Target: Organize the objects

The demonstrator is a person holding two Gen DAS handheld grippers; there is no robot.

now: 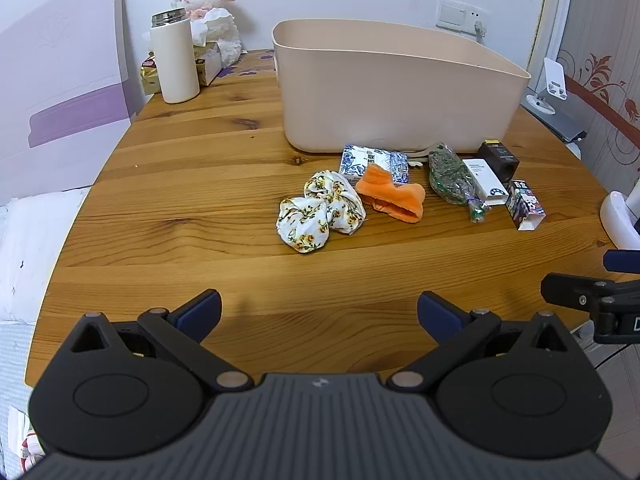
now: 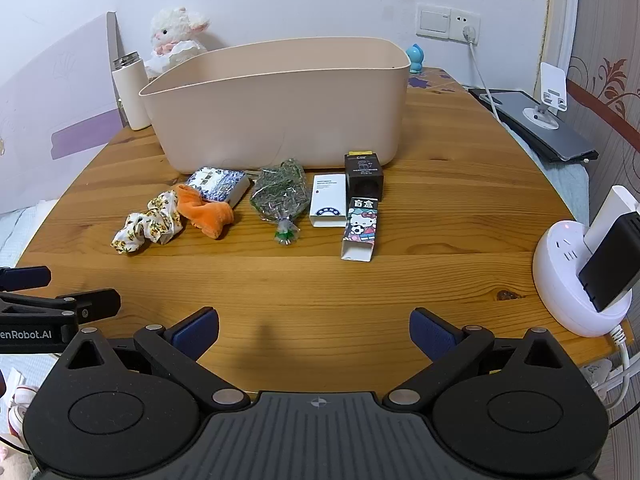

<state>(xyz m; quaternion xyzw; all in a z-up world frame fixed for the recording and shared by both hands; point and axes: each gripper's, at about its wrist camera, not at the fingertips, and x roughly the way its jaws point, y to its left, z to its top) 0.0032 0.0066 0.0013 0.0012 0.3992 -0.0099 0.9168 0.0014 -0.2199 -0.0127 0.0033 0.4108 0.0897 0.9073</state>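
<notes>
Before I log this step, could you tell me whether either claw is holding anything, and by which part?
Nothing is held. The left claw and right claw are both open over the bare table, short of the scattered items.

Both wrist cameras look forward from the near edge of the tabletop [image 1: 180,200], the left one from further left, and both show the beige bin [image 1: 396,88] and the items before it.
</notes>
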